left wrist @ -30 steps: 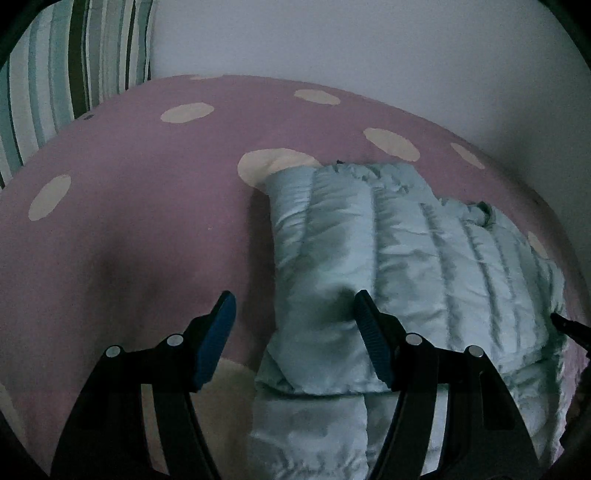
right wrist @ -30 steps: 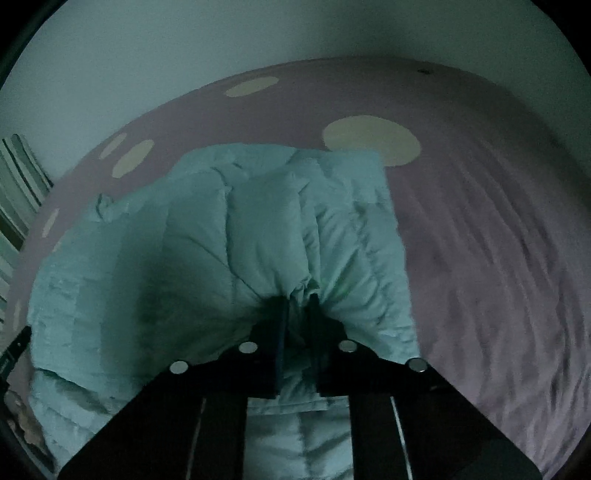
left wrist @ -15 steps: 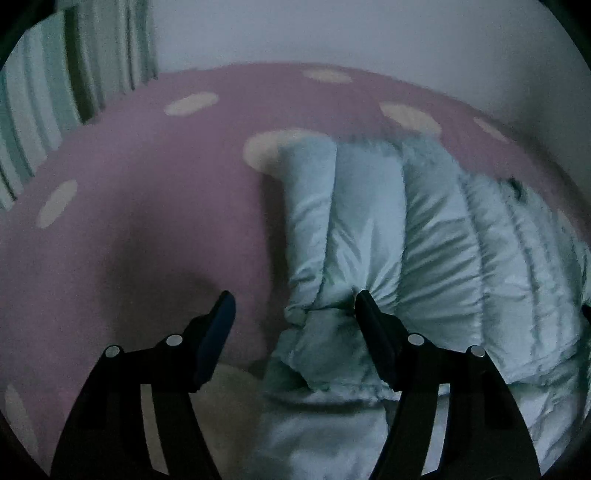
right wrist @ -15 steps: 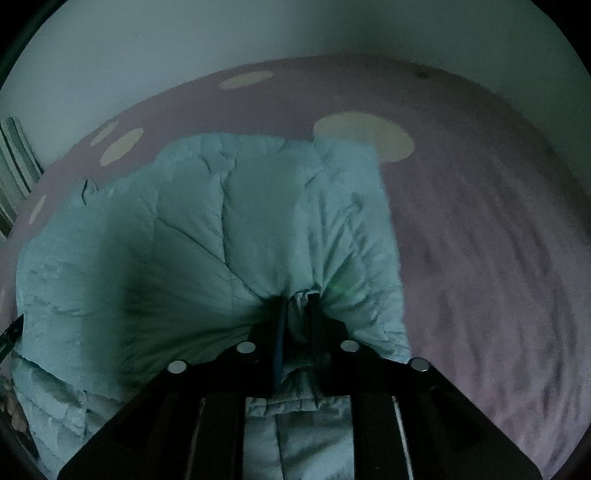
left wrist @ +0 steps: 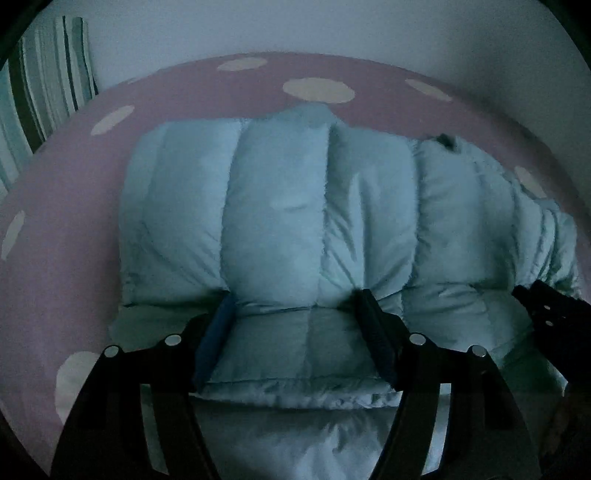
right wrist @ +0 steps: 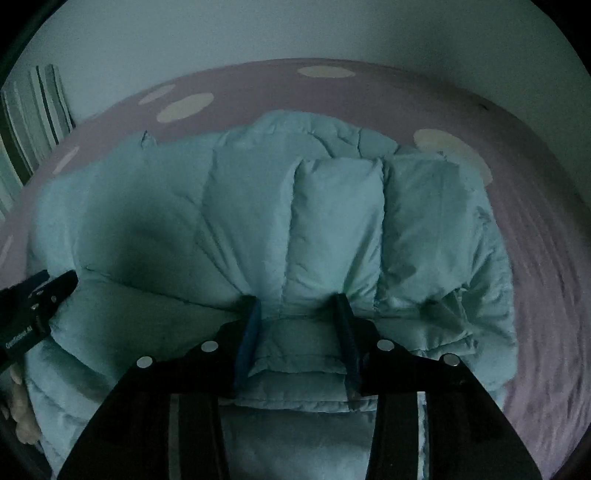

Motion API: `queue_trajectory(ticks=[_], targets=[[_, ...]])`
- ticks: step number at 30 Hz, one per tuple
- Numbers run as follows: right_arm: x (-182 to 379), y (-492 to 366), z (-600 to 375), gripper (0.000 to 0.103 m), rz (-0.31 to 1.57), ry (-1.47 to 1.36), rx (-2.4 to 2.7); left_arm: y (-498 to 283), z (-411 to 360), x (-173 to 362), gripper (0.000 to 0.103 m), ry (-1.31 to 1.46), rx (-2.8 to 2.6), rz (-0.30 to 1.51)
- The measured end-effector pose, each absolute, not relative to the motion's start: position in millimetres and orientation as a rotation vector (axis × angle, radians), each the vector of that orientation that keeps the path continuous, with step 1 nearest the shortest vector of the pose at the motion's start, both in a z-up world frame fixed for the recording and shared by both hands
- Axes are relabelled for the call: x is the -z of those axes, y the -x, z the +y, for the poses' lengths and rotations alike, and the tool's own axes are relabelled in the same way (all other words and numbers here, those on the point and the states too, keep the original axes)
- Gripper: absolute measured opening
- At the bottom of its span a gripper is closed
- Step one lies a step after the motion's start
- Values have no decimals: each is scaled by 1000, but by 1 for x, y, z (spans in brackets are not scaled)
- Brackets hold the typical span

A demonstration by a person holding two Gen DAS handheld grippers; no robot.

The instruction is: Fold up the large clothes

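Left wrist view. We look down along the left gripper [left wrist: 295, 299] onto a pale blue quilted jacket [left wrist: 280, 206] lying folded on a mauve bedspread [left wrist: 66, 236] with cream spots. The jacket fills the middle of the view, its puffed panels running away from us, and the bedspread shows beyond its far edge and on its left. The jaws stand wide apart, one finger on each side of a bulging panel at the jacket's near fold; a blue pad lines the left finger [left wrist: 218, 325]. Whether the pads press into the padding or merely flank it, we cannot tell. At the jacket's right end the dark tip of the right gripper [left wrist: 546, 306] enters the view. A striped pillow [left wrist: 40, 85] stands beyond the jacket's far left corner, against a plain wall [left wrist: 332, 26].

Right wrist view. We see the same jacket [right wrist: 332, 221] from its other end, again occupying the middle, with the spotted bedspread [right wrist: 546, 280] showing beyond it and on its right. The right gripper [right wrist: 297, 299] sits at the jacket's near fold. Its jaws are opening, and a narrow ridge of quilted fabric lies between the fingers, which stand at its sides without visibly pinching it. At the jacket's left edge the dark body of the left gripper [right wrist: 37, 299] appears, with part of a person's hand [right wrist: 22, 413] below it. The striped pillow [right wrist: 29, 110] lies beyond the jacket's far left corner.
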State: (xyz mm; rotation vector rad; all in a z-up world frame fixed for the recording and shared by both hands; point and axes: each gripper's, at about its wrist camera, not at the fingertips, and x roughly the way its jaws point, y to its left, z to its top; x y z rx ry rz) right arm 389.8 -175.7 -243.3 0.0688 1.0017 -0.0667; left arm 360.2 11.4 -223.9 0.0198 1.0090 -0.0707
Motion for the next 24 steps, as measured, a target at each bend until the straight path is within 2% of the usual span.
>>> queue_trajectory(ticks=[10, 14, 20, 24], targets=[[198, -408, -180, 42, 895, -113, 50, -372, 11, 176, 68, 76, 93, 886], [205, -432, -178, 42, 902, -109, 54, -406, 4, 191, 68, 82, 92, 938], [246, -462, -171, 44, 998, -59, 61, -425, -13, 228, 70, -26, 57, 1005], [233, -455, -169, 45, 974, -56, 58, -419, -9, 219, 70, -23, 66, 983]])
